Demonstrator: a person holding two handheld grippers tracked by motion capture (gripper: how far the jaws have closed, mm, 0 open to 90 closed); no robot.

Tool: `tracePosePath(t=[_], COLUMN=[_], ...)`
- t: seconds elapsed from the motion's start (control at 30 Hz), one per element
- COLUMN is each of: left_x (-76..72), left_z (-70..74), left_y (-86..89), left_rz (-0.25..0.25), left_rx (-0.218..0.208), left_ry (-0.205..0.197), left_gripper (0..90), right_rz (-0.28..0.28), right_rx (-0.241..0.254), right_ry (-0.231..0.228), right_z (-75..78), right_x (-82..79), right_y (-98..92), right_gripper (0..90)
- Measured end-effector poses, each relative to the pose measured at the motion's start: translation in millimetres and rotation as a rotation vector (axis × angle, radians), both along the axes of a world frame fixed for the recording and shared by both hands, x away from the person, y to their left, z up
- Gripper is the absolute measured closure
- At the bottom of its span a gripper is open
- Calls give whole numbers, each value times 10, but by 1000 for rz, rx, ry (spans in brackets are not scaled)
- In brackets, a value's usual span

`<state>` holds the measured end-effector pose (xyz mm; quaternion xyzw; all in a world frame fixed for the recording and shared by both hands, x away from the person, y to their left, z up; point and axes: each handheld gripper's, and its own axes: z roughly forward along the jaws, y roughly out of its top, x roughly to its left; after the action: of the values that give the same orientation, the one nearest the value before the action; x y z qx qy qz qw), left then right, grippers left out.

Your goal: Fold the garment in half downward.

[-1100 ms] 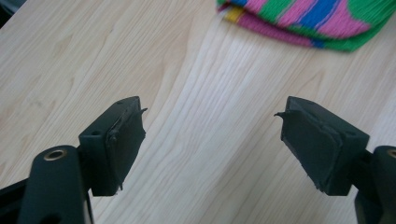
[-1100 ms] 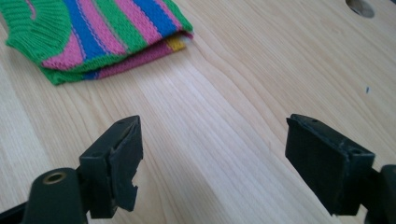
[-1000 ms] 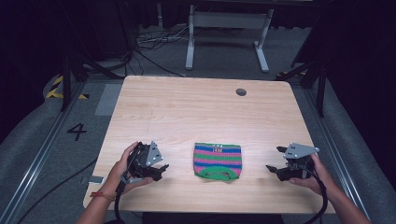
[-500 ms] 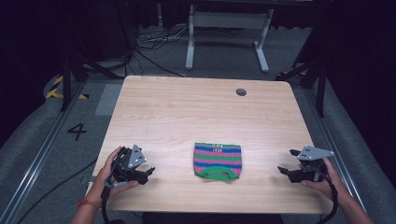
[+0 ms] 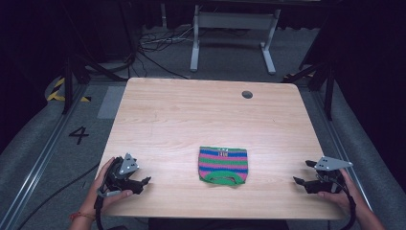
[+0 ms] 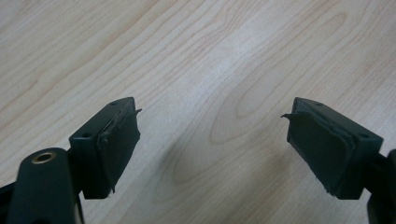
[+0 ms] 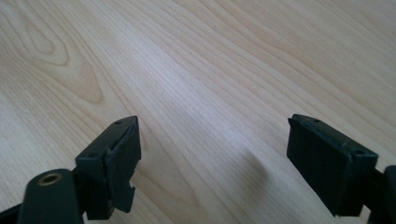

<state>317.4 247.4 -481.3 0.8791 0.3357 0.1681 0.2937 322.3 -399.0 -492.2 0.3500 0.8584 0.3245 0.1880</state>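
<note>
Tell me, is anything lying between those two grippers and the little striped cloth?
Nothing visible. Only bare table lies between the left gripper and the striped cloth, and likewise on the right gripper's side. Both grippers are open and hold nothing.

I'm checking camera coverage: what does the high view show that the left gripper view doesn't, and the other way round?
High view alone: the striped knitted cloth in green, pink and blue lying flat near the table's front edge, midway between the left gripper and the right gripper, apart from both; also the round hole in the tabletop.

Left gripper view alone: a close look at the worn black pads, standing wide apart with nothing between them.

Both: the light wooden table.
</note>
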Motion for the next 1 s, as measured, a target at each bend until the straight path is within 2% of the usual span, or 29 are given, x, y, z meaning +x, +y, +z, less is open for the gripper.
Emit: tracePosePath(t=[0.1,0.33,0.37,0.4,0.53,0.87,0.97,1.0], left_x=[-34,-65,-68,-71,-60,-59,-58,-61], left_z=[-38,-121,-143,-158,-176,-179,-179,-180], left_y=[61,165,189,222,269,266,268,252], left_rz=[15,46,53,58,82,92,104,126], left_rx=[-34,-84,-94,-111,-137,-129,-130,-129], left_ry=[11,38,44,48,54,50,52,47], left_gripper=[171,169,166,165,164,148,148,147], right_rz=[-12,-37,-50,-52,-71,-77,-77,-77], right_rx=[35,70,91,96,119,121,122,122], right_ry=[8,21,28,29,42,47,47,47], right_z=[-45,-98,-112,-117,-137,-141,-141,-141], right_x=[-33,-72,-85,-86,-84,-73,-73,-73], right_y=[-63,-151,-185,-193,-230,-235,-235,-235], right_gripper=[184,185,183,178,168,161,161,161])
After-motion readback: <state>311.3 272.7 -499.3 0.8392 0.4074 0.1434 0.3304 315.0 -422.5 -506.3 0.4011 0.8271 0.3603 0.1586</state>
